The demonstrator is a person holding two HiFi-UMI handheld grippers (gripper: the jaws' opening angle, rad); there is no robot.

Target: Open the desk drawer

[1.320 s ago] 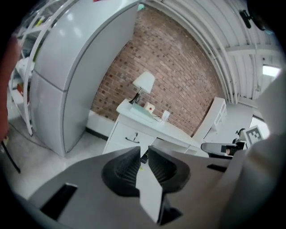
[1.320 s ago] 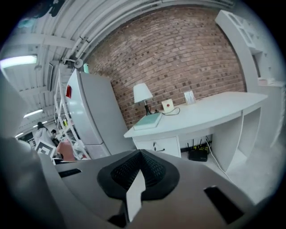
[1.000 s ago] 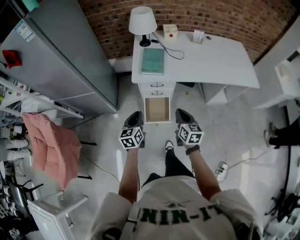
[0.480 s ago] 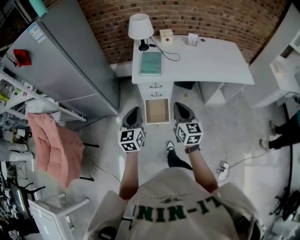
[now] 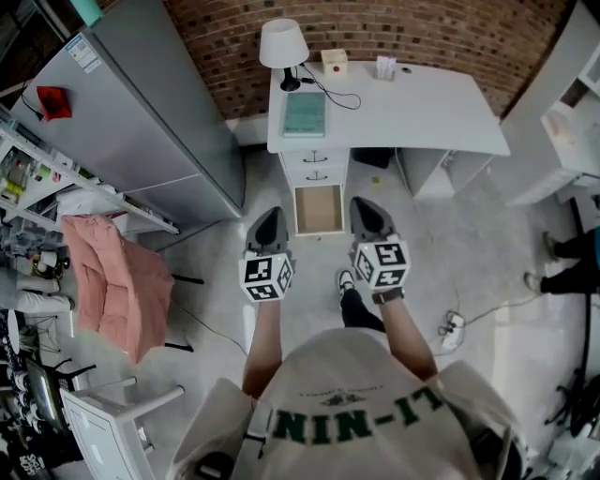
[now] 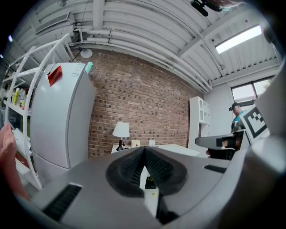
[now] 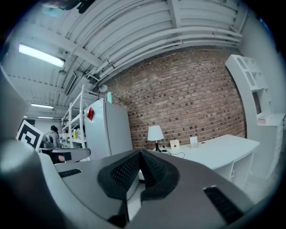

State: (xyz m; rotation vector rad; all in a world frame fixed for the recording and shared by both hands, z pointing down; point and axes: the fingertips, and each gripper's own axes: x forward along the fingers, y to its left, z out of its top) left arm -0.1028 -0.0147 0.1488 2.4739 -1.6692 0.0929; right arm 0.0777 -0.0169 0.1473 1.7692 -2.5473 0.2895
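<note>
Red brick wall (image 5: 422, 28) is running behind a white counter (image 5: 422, 112), and a grey fridge (image 5: 141, 131) is standing to its left. A white lamp (image 5: 283, 47), a teal book (image 5: 305, 114) and a small box (image 5: 335, 62) with a red dot are sitting at the counter's left end, with a dark cable (image 5: 339, 98) trailing beside them. A pink garment (image 5: 112, 291) is hanging over a rack on the left of the floor.

Under the counter's left end, a stack of drawers is facing the person. The two upper drawers (image 5: 314, 166) are sitting closed, while the bottom drawer (image 5: 319, 209) is standing pulled out, its pale wooden bottom showing.

The person is holding both tools out in front of the body, above the floor, with the open drawer lying between their tips in the head view and neither one touching it. The left hand-held gripper (image 5: 270, 217) is pointing roughly level toward the counter; its jaws have just been closing and are now pressing together with nothing between them. The right hand-held gripper (image 5: 362, 206) is pointing the same way, its ribbed pads meeting at the tip and gripping nothing.
</note>
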